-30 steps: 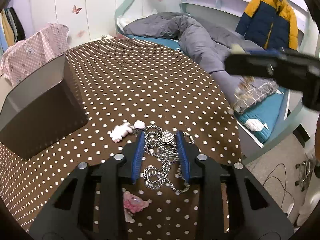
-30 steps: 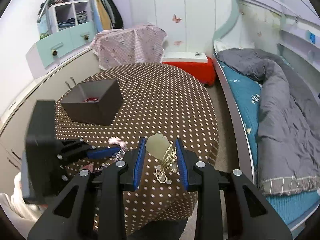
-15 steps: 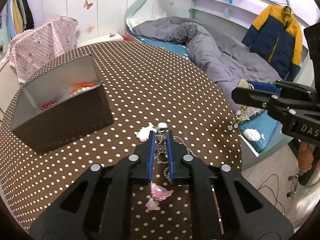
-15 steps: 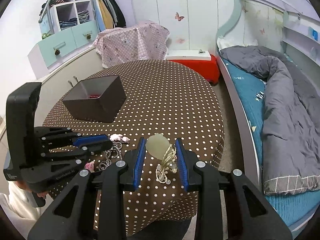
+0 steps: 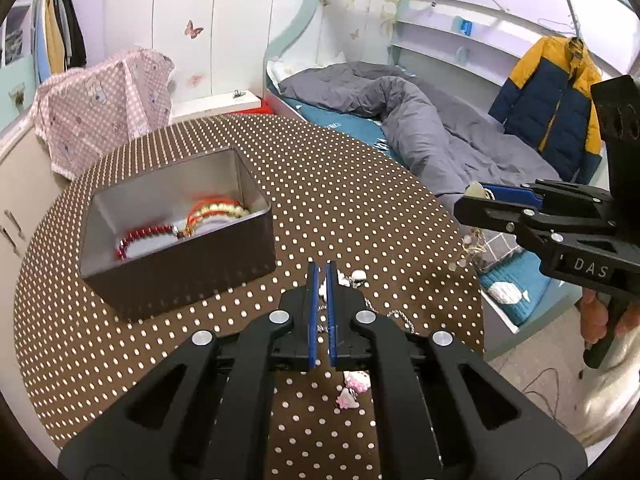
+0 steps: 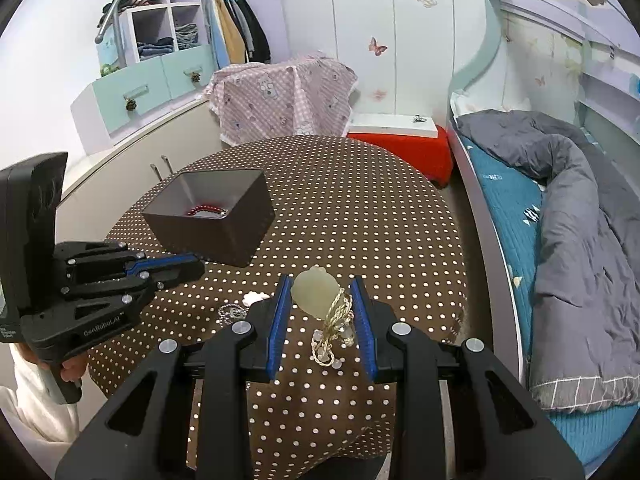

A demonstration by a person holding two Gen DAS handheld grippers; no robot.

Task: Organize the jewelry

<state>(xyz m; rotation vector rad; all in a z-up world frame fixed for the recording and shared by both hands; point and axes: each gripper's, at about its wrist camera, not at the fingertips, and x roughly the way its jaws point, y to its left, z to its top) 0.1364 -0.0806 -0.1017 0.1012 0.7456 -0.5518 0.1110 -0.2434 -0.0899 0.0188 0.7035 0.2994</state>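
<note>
Jewelry is split between your two grippers, the box and the tabletop. Your left gripper is clenched, blue pads nearly meeting; its jaws have just been closing, and a thin silver chain shows in the narrow slot between them, with more of that chain trailing onto the cloth just right of the fingers. Whether the pads truly pinch the chain, you cannot tell for sure from this angle, but the links sit right in the gap.

Your right gripper is grasping a pale jade-like pendant with a looped cream cord dangling below it; the jaws stand partly apart around it, the cord side against the right pad. In the left wrist view the same pendant sits at that gripper's tip, off the table's right edge.

The dark metal box sits open on the brown polka-dot tablecloth, beyond and left of your left gripper. Inside lie a red bead bracelet and an orange-and-pearl one.

Loose on the cloth: a small white charm just past the left fingertips, and pink charms beneath the left gripper's body. A grey duvet covers the bed beyond the table.
</note>
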